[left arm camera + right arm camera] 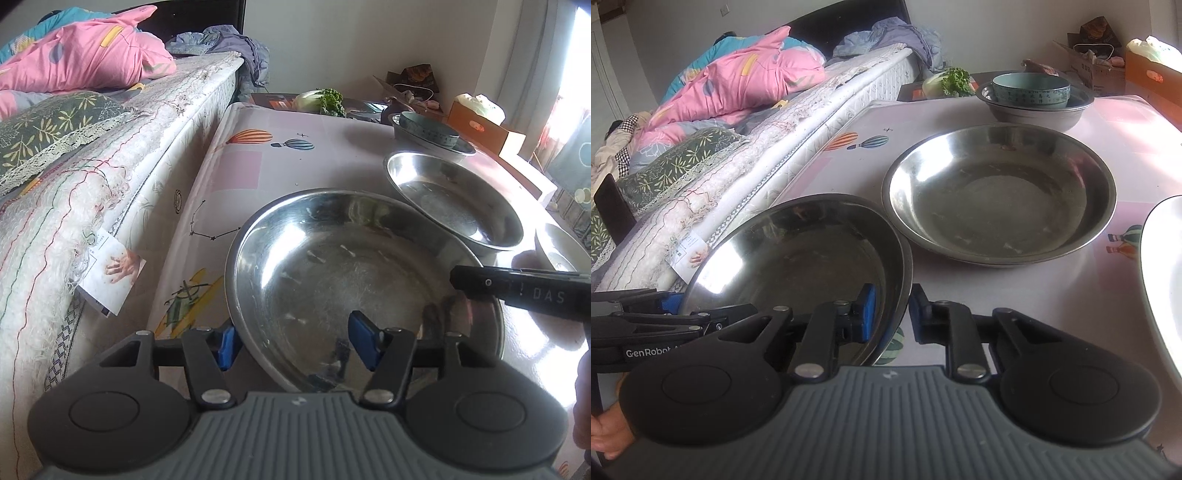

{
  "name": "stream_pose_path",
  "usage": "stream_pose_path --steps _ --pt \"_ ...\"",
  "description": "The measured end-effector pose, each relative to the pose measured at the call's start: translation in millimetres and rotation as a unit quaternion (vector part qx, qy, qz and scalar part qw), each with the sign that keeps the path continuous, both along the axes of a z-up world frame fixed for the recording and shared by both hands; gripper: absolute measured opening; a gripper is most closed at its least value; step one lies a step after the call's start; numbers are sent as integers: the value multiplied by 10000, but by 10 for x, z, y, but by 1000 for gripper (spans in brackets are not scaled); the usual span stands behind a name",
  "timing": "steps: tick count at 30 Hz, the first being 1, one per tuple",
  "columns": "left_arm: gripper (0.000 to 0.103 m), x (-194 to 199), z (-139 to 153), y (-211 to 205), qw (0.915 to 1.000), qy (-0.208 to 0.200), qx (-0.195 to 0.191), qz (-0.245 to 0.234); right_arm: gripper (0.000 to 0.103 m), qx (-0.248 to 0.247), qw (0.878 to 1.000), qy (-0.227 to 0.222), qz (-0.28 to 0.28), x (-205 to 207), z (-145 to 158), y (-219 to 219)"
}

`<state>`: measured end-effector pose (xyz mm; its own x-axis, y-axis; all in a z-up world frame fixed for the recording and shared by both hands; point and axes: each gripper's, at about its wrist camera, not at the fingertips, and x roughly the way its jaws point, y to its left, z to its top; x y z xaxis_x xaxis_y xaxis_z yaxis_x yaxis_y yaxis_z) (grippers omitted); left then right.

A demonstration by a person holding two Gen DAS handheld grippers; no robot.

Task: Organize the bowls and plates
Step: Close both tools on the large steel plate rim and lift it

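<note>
Your left tool (291, 345) straddles the near rim of the nearer steel plate (354, 280), fingers parted wide, one blue pad inside, one outside, not visibly pinching. Your right tool (892, 314) likewise brackets that plate's right rim, gap open. The second steel plate (997, 192) sits beyond on the worktop (1126, 140); a white dish (1163, 280) is cut off.

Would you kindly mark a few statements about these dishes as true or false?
1. The teal bowl sits inside a steel basin. True.
2. The left tool is shut tight. False: it is open, astride the near plate's rim.
3. The two steel plates are stacked. False: the near plate and far plate lie side by side.
4. Leafy greens lie beyond the table's far end. True.
</note>
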<state>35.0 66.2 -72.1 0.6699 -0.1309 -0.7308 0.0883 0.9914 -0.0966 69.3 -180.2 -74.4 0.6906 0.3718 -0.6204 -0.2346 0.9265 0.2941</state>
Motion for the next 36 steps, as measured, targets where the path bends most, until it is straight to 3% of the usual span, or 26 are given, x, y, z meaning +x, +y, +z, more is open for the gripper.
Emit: stream_pose_path --steps 6,16,23,29,36 --pt "57 -134 26 -82 9998 9 40 -185 21 31 9999 -54 -130 -1 26 -174" --pt "54 -162 136 -101 9996 -116 200 -168 19 -66 9999 -119 44 -129 37 -93" --pt "54 -315 141 -122 9986 111 111 -509 19 -116 9997 37 194 -448 73 -208" --pt "55 -454 200 -83 9958 263 -196 -858 19 33 9993 212 307 -783 84 -361" --pt "68 -322 189 -106 9968 228 -135 -751 18 375 9990 249 27 -755 39 -500"
